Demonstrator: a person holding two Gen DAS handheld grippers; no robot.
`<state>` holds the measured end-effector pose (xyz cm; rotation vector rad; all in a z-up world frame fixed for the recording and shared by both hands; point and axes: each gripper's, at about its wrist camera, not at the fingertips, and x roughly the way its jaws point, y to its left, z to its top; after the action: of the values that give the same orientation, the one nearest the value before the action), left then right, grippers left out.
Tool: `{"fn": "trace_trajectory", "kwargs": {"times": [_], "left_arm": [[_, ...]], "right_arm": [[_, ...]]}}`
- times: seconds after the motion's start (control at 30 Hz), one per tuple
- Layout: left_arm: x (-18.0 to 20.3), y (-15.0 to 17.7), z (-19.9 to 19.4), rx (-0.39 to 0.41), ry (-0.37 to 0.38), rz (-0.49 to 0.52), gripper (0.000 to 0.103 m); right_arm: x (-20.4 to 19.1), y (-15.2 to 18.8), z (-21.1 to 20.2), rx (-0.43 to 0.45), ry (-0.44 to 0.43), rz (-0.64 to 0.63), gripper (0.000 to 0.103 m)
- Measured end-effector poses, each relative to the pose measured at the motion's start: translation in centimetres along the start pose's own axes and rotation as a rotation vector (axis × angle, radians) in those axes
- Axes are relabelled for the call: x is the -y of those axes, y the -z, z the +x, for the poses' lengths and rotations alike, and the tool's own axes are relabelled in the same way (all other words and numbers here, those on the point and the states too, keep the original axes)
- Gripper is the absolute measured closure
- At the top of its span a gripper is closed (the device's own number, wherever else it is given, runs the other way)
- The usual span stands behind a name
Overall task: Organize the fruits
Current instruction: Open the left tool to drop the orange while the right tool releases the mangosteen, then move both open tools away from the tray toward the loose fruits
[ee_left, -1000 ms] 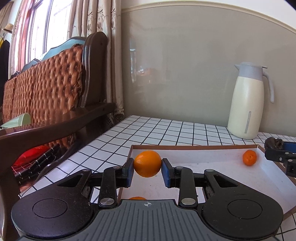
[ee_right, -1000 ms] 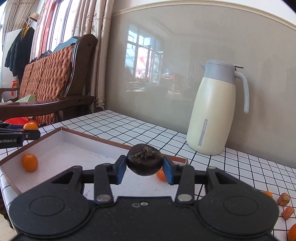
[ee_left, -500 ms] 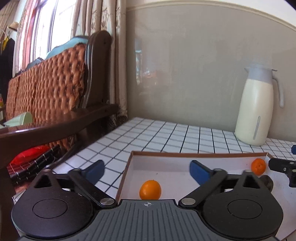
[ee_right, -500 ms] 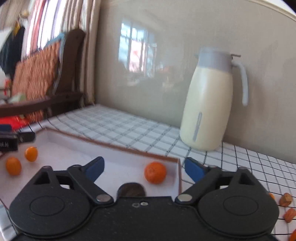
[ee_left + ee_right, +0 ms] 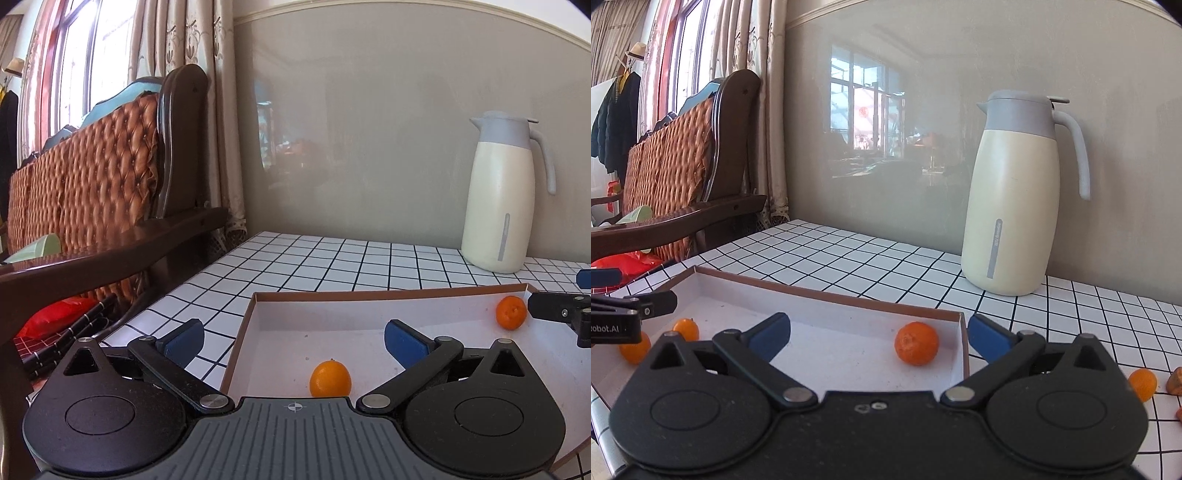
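A shallow white tray with a brown rim (image 5: 255, 295) (image 5: 827, 291) lies on the tiled table. In the left wrist view a small orange (image 5: 330, 378) lies in the tray just ahead of my open, empty left gripper (image 5: 293, 341); another orange (image 5: 511, 312) lies at the tray's far right corner, beside the right gripper's tip (image 5: 554, 314). In the right wrist view my right gripper (image 5: 877, 338) is open and empty over the tray's right end, with an orange (image 5: 916, 343) between its fingers' line. Two small oranges (image 5: 686, 329) (image 5: 635, 349) lie at the tray's left. The dark fruit is hidden.
A cream thermos jug (image 5: 1015, 199) (image 5: 502, 192) stands at the back against the wall. Loose fruit pieces (image 5: 1143, 384) lie on the table right of the tray. A wooden sofa (image 5: 92, 192) stands left of the table edge.
Both grippers opened. The left let go of its orange, which now lies in the tray. The right let go of the dark fruit, which dropped out of sight below it.
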<state>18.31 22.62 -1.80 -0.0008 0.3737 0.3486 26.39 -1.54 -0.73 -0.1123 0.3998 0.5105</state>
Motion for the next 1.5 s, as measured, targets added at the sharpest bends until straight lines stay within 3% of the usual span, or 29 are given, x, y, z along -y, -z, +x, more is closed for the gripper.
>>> {"fn": "trace_trajectory", "kwargs": {"times": [0.63,1.5], "left_arm": [[0.3,0.5,-3.5,0.010,-0.006,-0.021,0.000],[1.8,4.0,-11.0,-0.018,0.013,0.010,0.000]], "right_arm": [[0.7,1.7,-3.8,0.029,0.032,0.041,0.006],[1.5,4.4,-10.6,0.030,0.057,0.065,0.006]]}}
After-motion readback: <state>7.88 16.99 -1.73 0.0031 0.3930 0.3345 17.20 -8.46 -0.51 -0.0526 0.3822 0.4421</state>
